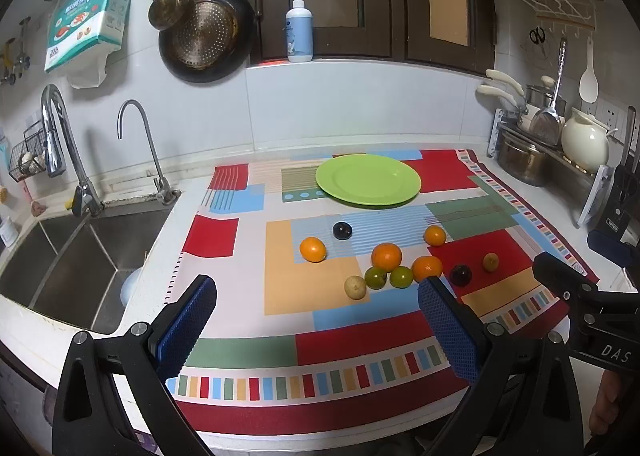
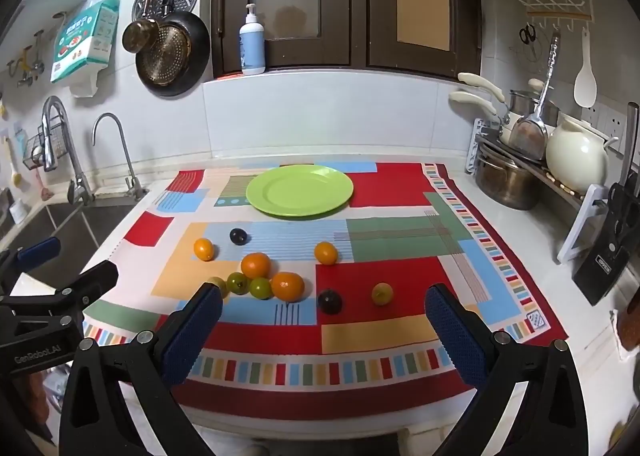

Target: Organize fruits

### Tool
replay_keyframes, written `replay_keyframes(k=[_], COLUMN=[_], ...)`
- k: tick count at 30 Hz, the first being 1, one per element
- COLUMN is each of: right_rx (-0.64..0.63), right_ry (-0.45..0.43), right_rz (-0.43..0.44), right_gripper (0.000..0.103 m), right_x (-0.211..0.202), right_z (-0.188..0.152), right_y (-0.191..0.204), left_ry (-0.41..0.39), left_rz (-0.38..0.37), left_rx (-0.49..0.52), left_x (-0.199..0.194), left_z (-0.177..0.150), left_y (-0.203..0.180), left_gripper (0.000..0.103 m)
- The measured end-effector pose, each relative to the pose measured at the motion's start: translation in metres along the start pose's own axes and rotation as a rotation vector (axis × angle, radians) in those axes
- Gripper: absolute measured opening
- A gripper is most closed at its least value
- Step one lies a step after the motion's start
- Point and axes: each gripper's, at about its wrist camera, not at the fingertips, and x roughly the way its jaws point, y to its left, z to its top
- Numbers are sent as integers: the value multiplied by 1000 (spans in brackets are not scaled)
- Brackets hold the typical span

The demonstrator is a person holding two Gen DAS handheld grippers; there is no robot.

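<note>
Your left tongs (image 1: pixel 316 320) and right tongs (image 2: pixel 324 326) hang over the near edge of the counter (image 2: pixel 520 223), both spread fully wide and holding nothing. The fruit lies ahead of and below them on the patchwork cloth (image 2: pixel 360 388), loose and not yet sorted; the green plate (image 2: pixel 300 191) sits bare beyond it, toward the wall. A tight cluster, two oranges (image 2: pixel 256 264) and two green fruits (image 2: pixel 261 288), lies between the two tools, just ahead of the left one's right finger. The dark plum (image 2: pixel 329 300) and the small yellow fruit (image 2: pixel 382 293) sit straight ahead between your right tongs' fingers, so that hand looks nearer to them. The round fruit has no long axis to line up with. On the far left, a lone orange (image 1: pixel 313 249) and a second plum (image 1: pixel 342 230) favour the left hand. Legible writing: "GenRobot.AI" on the left tool's body, "DAS" on the right's. The tissue box (image 1: pixel 86 21) print is too small to read.
</note>
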Motion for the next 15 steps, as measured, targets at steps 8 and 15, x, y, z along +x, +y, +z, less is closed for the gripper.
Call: replay_keyframes(k=[8, 15], right_rx=[2, 9], right_ry=[-1, 1], right_rz=[2, 6], right_gripper=[102, 102], right_x=[-1, -2], right_z=[0, 1], right_y=[1, -4], left_ry=[-5, -5], left_rz=[3, 2], left_rx=[1, 3], left_x=[-1, -1], left_z=[0, 0], left_y=[-1, -2], left_gripper=[103, 103])
